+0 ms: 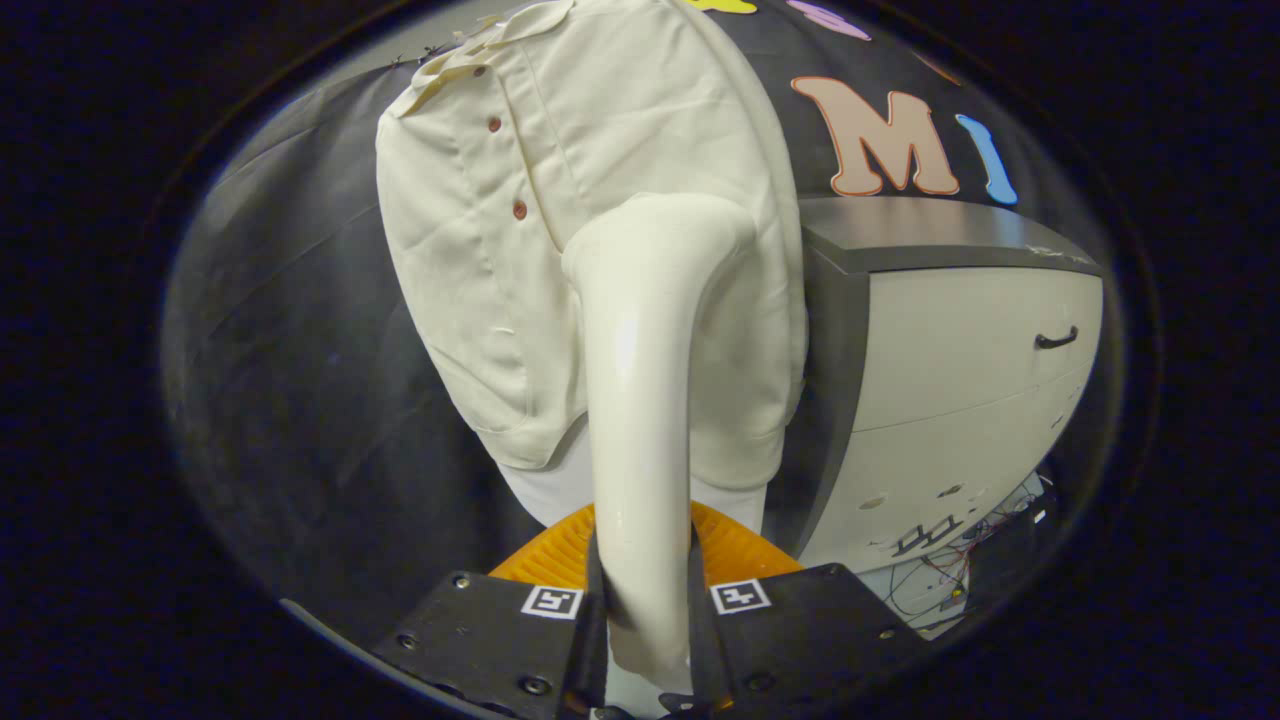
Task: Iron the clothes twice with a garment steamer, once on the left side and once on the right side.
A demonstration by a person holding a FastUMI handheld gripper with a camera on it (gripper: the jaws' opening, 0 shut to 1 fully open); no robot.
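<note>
Hand-held gripper (645, 640): I had it clamped on the steamer (640, 400) handle, both fingers pressing.
Steamer: its head lay against the shirt (480, 250), right of the buttons.
Room: dark wall open left; cabinet (960, 400) crowding the shirt's right edge.

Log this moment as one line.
tongs: shut on steamer handle | steamer: head against cream button shirt, right of the button row | beside shirt: white drawer cabinet
</note>
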